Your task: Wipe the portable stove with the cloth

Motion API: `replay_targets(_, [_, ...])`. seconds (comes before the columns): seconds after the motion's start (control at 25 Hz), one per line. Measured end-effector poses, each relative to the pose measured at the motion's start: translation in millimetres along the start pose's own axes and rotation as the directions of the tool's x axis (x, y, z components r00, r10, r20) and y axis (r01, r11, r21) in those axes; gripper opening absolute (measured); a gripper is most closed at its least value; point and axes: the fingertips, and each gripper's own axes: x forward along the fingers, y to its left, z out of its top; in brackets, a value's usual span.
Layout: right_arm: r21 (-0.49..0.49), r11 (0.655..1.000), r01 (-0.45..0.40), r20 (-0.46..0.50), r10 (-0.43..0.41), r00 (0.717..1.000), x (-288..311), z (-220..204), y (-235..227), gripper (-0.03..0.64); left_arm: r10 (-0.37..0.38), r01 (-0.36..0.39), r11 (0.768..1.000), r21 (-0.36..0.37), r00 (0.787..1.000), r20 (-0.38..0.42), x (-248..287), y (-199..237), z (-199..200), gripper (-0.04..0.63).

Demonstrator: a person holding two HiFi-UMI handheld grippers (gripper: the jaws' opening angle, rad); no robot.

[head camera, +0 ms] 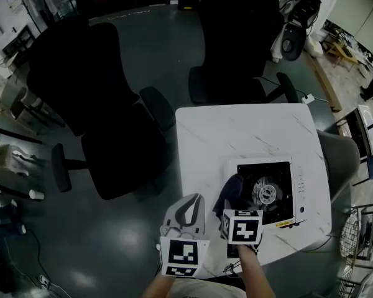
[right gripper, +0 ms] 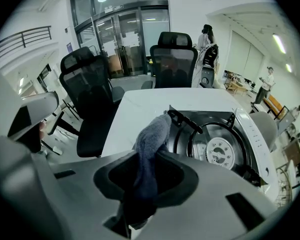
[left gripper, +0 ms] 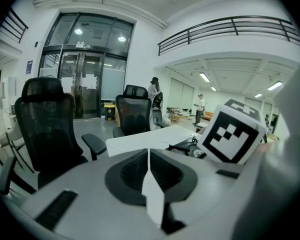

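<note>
Right gripper [right gripper: 146, 181]: your jaws are clamped on the dark cloth [right gripper: 152, 136], which stands up between them and flops forward at its tip. The cloth looks soft, light and limp; it is probably best held by its bunched middle, leaving a loose end to drag. The stove [right gripper: 225, 151] lies just ahead and to the right of these jaws, its grate near the cloth's tip. Left gripper [left gripper: 149, 176]: jaws pressed together on nothing, just left of your right one.

Cloth [right gripper: 151, 144] is looking soft and fuzzy; portable stove [right gripper: 205, 139] is gleaming glossy black metal; table [head camera: 236, 135] is showing smooth marbling.
</note>
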Motion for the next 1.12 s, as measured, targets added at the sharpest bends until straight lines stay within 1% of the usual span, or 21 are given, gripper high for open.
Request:
replay_targets(0.28, [-0.022, 1.000, -0.013, -0.006, 0.013, 1.000, 13.9, 20.5, -5.1, 0.097, 0.004, -0.004, 1.000, -0.009, 1.000, -0.008, 6.5, 1.5, -1.2, 0.021])
replay_targets(0.72, [-0.089, 0.995, -0.044, -0.010, 0.044, 0.999, 29.6, 47.8, -5.0, 0.097, 0.013, -0.013, 1.000, -0.012, 1.000, -0.011, 13.5, -0.5, 3.8, 0.021])
replay_targets(0.96, [-0.106, 0.993, -0.051, -0.011, 0.050, 0.999, 34.7, 59.7, -9.4, 0.097, 0.020, -0.020, 1.000, -0.008, 1.000, -0.013, 19.2, -4.0, 6.1, 0.021])
replay_targets(1.12, [-0.119, 0.990, -0.070, -0.008, 0.070, 0.998, 39.8, 66.4, -10.3, 0.097, 0.031, -0.031, 0.999, -0.011, 0.999, -0.019, 24.0, -6.7, 5.7, 0.021])
